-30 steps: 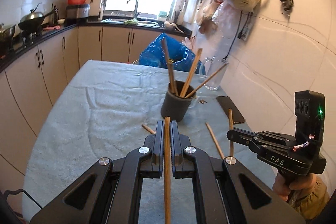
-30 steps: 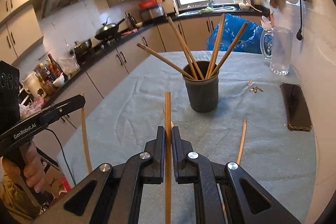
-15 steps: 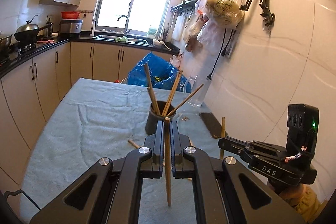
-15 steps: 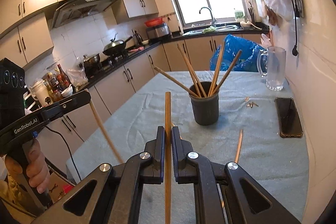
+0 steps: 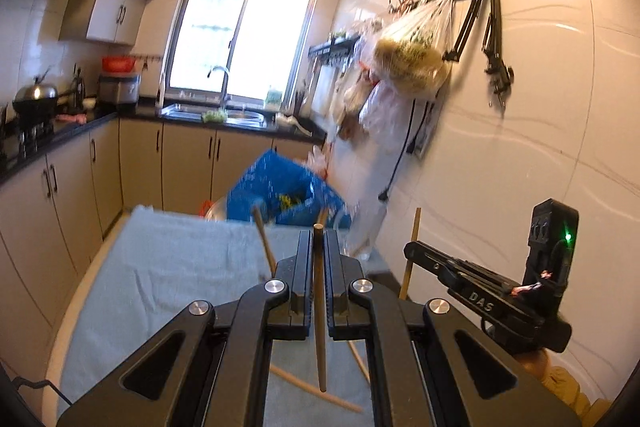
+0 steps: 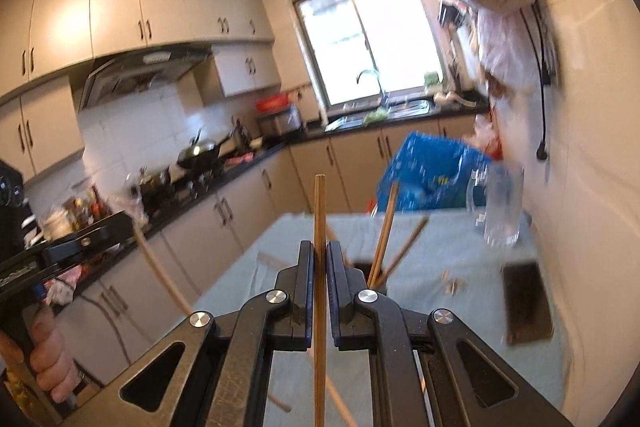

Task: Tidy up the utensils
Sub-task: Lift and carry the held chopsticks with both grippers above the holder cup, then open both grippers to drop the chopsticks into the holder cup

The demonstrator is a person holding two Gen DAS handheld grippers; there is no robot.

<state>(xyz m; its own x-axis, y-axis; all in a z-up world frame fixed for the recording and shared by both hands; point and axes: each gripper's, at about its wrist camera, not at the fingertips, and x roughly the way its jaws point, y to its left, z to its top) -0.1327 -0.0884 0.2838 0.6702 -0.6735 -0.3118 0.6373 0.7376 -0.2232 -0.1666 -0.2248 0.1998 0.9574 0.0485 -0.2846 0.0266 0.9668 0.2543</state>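
Note:
My left gripper [image 5: 316, 239] is shut on a wooden chopstick [image 5: 319, 307], held above the cloth-covered table [image 5: 168, 267]. My right gripper [image 6: 318, 247] is shut on another wooden chopstick [image 6: 319, 267]. The dark utensil cup [image 6: 370, 273] stands just behind the right fingers, mostly hidden, with several chopsticks [image 6: 386, 231] sticking out. In the left wrist view only chopstick tops [image 5: 262, 239] of the cup show. The right gripper also shows at the right of the left wrist view [image 5: 412, 251], with its chopstick [image 5: 412, 251] upright. Loose chopsticks [image 5: 316, 389] lie on the cloth below.
A black phone [image 6: 526, 301] lies on the cloth at the right. A glass mug [image 6: 500, 203] stands near the wall. A blue bag [image 5: 280, 191] sits beyond the table's far end. Counters and cabinets run along the left. Bags hang on the right wall.
Both grippers have risen and tilted upward with their chopsticks, so the cup has dropped behind the fingers and more of the wall and ceiling shows. Both stay shut.

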